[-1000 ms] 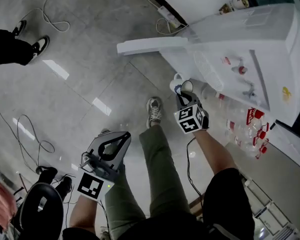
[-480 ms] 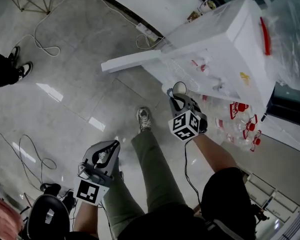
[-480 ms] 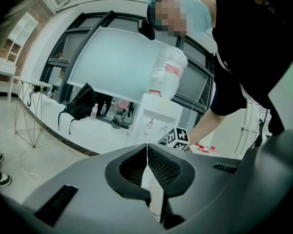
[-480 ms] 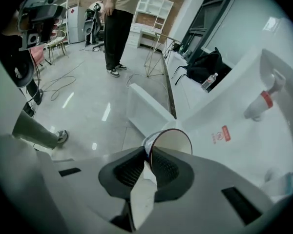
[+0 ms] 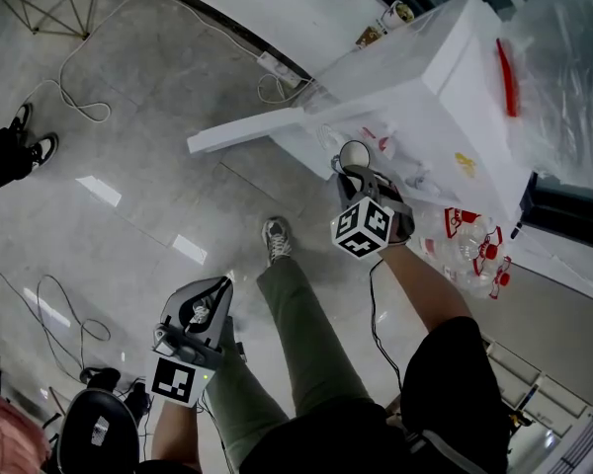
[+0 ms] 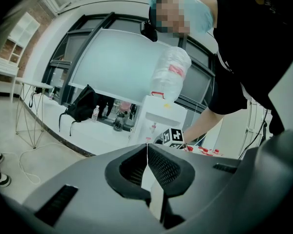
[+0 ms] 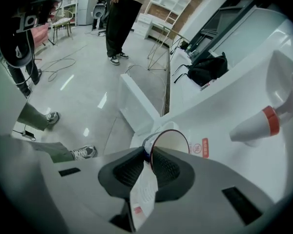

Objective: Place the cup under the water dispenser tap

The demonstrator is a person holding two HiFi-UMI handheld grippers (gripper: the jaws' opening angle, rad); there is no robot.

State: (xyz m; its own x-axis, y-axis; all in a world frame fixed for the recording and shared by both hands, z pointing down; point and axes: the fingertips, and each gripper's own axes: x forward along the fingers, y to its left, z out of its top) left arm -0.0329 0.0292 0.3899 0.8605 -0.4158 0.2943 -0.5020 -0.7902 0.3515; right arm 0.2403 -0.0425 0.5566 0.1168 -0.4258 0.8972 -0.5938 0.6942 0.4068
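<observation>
A white paper cup [image 5: 354, 155] hangs in front of the white water dispenser [image 5: 445, 77], level with its red-marked taps [image 5: 385, 146]. My right gripper [image 5: 353, 178] is shut on the cup's rim. In the right gripper view the cup [image 7: 170, 141] lies tilted with its mouth facing the camera, and its wall is pinched at my right gripper [image 7: 149, 152]. A white tap with a red ring [image 7: 256, 123] juts out above and to the right of it. My left gripper [image 5: 206, 307] hangs low beside the person's leg, shut and with nothing in it, as the left gripper view shows at my left gripper [image 6: 147, 147].
A white panel [image 5: 252, 126] sticks out from the dispenser's foot over the floor. Several red-capped bottles [image 5: 479, 250] lie to the dispenser's right. A power strip and cable [image 5: 272, 64] run along the wall. Another person's shoes [image 5: 30, 136] stand far left.
My right gripper has carried the cup up and closer to the dispenser's taps. The head camera has swung, so the dispenser looms larger. The left gripper stays low and shut.
</observation>
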